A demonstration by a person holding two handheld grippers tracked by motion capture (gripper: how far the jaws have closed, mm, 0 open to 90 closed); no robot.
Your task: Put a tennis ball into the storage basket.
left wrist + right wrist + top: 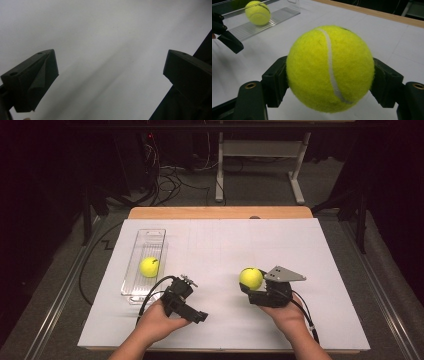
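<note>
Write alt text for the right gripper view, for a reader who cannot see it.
A yellow tennis ball is clamped between the two black jaws of the right tongs, above a white table. Farther off at upper left, a second tennis ball lies in a clear plastic tray, with part of the left tongs at the left edge.

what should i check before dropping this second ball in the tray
1. Grip: right gripper shut on the held tennis ball, a jaw on each side: ok.
2. Ball off the table: cannot tell.
3. Room in the clear tray beyond the other ball: ok.
4. Path to the tray: left gripper rests close to it: not ok.
5. Left gripper open, nothing between its jaws: ok.
</note>
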